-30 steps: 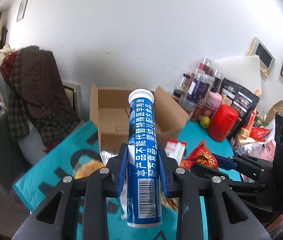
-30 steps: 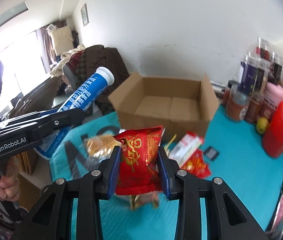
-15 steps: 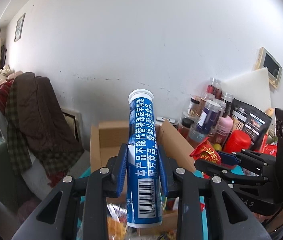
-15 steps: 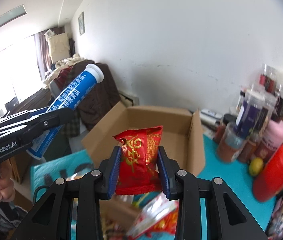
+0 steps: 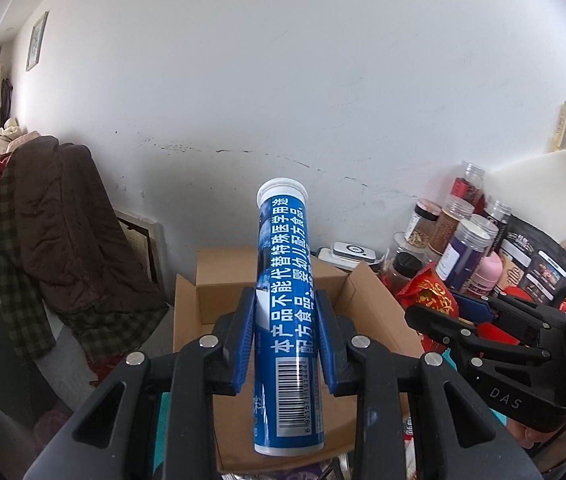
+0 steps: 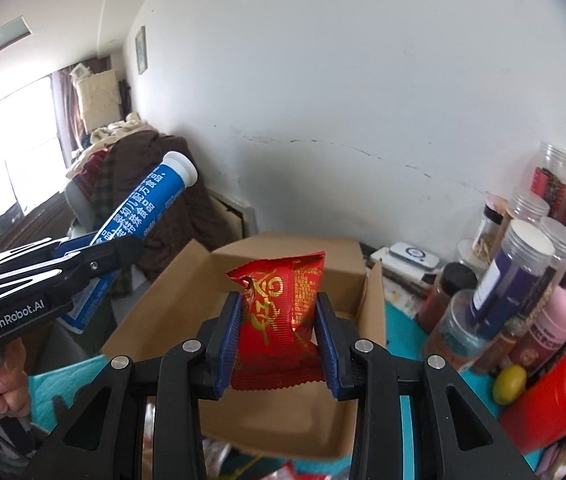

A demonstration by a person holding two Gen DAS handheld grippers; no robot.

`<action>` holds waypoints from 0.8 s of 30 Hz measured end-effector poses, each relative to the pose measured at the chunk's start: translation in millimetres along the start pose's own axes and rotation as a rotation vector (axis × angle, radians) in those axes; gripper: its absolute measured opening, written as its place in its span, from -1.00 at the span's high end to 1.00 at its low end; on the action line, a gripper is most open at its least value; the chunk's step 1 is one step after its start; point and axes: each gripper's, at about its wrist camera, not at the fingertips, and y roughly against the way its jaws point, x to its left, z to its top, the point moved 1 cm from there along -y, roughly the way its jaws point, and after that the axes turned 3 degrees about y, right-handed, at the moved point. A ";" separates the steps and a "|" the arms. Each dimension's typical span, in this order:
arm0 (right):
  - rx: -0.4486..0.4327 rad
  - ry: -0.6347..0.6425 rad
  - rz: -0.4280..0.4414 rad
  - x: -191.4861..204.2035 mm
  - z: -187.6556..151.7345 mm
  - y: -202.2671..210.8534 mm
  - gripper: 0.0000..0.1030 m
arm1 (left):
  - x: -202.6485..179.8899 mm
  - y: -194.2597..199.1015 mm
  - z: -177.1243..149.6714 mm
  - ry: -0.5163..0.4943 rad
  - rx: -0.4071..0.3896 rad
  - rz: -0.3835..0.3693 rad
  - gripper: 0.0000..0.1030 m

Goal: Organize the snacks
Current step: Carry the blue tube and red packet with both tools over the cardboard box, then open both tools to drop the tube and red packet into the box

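My left gripper (image 5: 285,304) is shut on a blue tube with a white cap (image 5: 285,280), held upright above the open cardboard box (image 5: 219,276). My right gripper (image 6: 277,308) is shut on a red snack packet (image 6: 279,300), held over the box (image 6: 283,416), whose inside looks empty. In the right wrist view the left gripper (image 6: 95,256) and the blue tube (image 6: 143,204) show at left, beside the box. In the left wrist view the right gripper (image 5: 459,312) and the red packet (image 5: 431,292) show at right.
Jars and bottles (image 6: 523,264), a red canister (image 6: 551,400) and a small yellow fruit (image 6: 510,378) crowd the right of the teal table (image 6: 403,316). Clothes drape a chair (image 5: 55,240) at left. Loose snack packets (image 6: 283,472) lie below the box's near edge.
Both grippers have risen and moved forward with their loads, from over the loose snacks on the teal table to above the cardboard box. The box now fills the lower middle of both views.
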 end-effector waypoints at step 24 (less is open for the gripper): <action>0.286 0.015 -0.005 -12.3 -6.2 -112.7 0.31 | 26.6 -121.6 -17.6 0.020 0.254 0.155 0.46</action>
